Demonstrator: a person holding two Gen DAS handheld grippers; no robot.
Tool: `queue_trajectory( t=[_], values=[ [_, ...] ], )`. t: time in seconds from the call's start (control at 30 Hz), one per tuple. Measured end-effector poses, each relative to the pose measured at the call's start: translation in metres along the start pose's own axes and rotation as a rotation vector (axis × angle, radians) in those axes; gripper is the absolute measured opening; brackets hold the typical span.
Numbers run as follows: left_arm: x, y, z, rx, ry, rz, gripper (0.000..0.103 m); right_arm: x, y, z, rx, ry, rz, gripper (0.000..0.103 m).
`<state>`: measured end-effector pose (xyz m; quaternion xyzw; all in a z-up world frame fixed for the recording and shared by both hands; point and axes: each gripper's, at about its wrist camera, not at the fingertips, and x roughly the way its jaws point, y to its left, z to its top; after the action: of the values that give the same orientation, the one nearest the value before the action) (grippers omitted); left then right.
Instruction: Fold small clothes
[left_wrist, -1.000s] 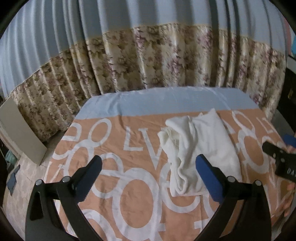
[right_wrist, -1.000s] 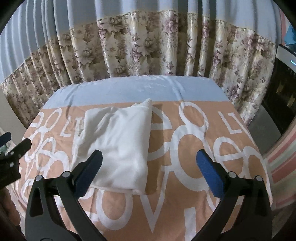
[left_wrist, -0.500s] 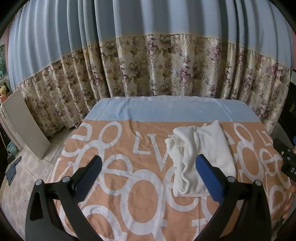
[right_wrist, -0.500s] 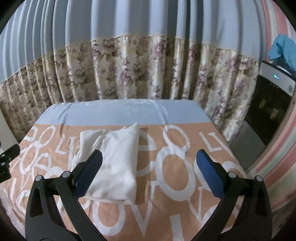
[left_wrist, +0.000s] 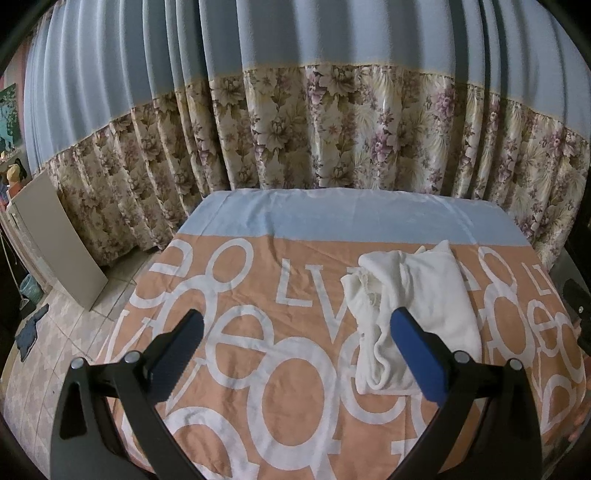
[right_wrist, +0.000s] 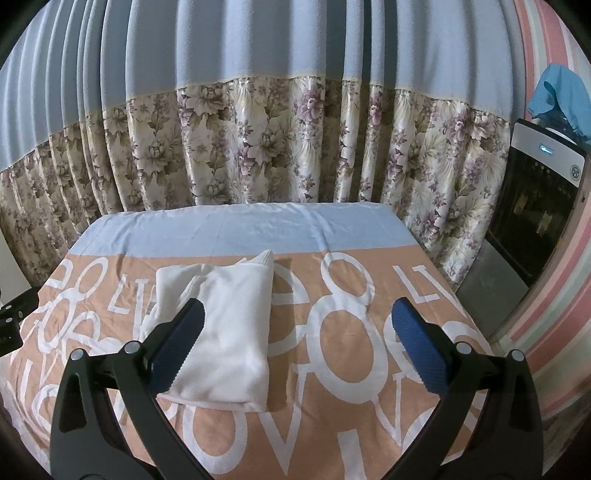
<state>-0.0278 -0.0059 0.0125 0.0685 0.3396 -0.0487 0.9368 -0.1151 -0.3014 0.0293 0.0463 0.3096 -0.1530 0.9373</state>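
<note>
white garment (left_wrist: 417, 306) lies folded on the bed cover (left_wrist: 258, 354), ahead of both sets of jaws, untouched. left gripper (left_wrist: 295, 343) and right gripper (right_wrist: 295, 332) have pulled back and up over the last second, jaws spread, empty. fold looks done.

**Hidden and cut off**

Left gripper's (left_wrist: 295, 332) blue pad covers the near right part of the folded white garment (left_wrist: 424, 295). Right gripper's (right_wrist: 295, 332) left pad hides its near left corner. The bed's (right_wrist: 240, 225) near edge falls out of frame. Label on the dark appliance (right_wrist: 543, 192) at right too small to read.
</note>
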Motion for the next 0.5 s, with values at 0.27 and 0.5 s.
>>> queue_trajectory(
  t=[0.27,0.5],
  values=[
    [-0.0015,-0.0013,0.0000,0.004,-0.005,0.002,0.101,-0.0051,-0.0003,0.0043,-0.004,-0.012,0.005,0.100],
    [-0.0020,-0.0006,0.0005,0.002,-0.007,0.001,0.101,-0.0079,-0.0004,0.0071,-0.007,-0.019,0.005,0.100]
  ],
)
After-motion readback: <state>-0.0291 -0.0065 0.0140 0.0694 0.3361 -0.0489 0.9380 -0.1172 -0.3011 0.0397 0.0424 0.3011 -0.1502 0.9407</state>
